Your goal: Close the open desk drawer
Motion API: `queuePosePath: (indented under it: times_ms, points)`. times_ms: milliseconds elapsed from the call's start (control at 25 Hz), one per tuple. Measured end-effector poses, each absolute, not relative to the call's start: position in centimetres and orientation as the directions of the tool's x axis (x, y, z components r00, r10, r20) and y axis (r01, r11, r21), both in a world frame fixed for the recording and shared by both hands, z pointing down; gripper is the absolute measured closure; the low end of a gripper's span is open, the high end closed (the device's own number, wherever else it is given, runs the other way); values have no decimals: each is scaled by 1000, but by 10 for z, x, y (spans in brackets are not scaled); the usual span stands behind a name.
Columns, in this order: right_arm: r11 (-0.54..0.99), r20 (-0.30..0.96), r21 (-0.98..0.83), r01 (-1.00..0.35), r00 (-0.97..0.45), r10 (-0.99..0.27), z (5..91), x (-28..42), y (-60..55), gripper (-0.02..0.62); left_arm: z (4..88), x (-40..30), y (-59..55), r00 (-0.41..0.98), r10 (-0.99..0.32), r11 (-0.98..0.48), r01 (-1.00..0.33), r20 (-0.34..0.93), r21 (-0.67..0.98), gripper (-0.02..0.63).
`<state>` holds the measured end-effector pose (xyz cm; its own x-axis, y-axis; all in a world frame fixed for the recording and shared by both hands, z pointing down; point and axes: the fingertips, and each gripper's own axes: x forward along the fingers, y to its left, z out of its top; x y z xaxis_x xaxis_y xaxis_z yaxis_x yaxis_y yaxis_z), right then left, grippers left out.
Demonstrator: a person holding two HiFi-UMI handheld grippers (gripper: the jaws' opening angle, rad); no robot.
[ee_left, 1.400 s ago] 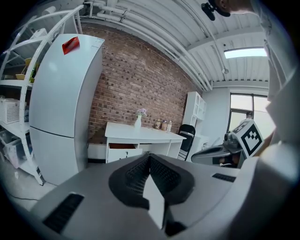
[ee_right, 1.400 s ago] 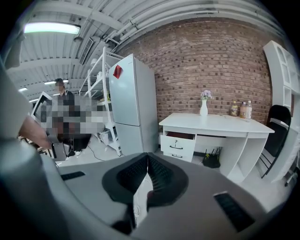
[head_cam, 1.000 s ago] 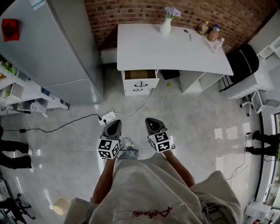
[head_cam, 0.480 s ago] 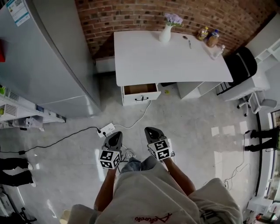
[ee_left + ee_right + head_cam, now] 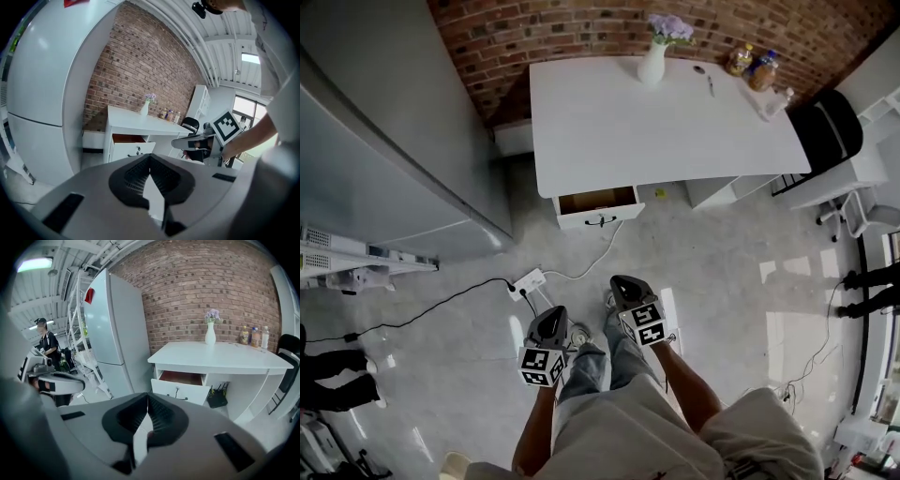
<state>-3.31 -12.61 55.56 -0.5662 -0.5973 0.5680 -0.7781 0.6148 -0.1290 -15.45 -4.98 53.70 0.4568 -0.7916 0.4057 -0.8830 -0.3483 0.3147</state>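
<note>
Head view: left gripper (image 5: 550,317) and right gripper (image 5: 622,283) both clenched, empty, well apart from the open desk drawer (image 5: 598,201); likely rigid, easy-sliding, so push the flat front beside the handle (image 5: 601,221).

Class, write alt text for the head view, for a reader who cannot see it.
From above, a white desk against a brick wall has one drawer pulled open, some way across the floor from the person. Their left gripper and right gripper, both shut and empty, point towards it. A vase of flowers stands on the desk.
</note>
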Motion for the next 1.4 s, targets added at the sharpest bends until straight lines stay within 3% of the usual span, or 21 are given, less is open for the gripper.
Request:
queuePosePath:
  times_ms: [440,960,1080,1160,1240,1320,1400]
  points:
    - [558,579,-188,-808,-550,-602,617,-8,-182,578,567,-115,-93,461,-783,-367,-884,418,289,594]
    - [489,646,-226,-843,-505,-572,712,7,-170,578,652,-128,-95,452,-748,-345,-890,486,297,594]
    - [409,613,-340,-847,-530,-586,719,9,-166,578,660,-129,-92,448,-749,-336,-892,489,302,594]
    - [251,500,-607,-754,-608,-616,712,9,-173,575,662,-128,-91,449,-748,-336,-891,489,305,594]
    - [60,301,-886,-459,-669,-679,704,9,-182,369,663,-127,-91,454,-745,-342,-889,489,304,594]
    - [-27,147,-981,-194,-638,-756,701,12,-194,353,664,-125,-90,461,-739,-357,-886,492,295,594]
    - [-74,122,-992,-103,-595,-794,714,18,-203,354,664,-123,-89,464,-733,-368,-885,497,285,594]
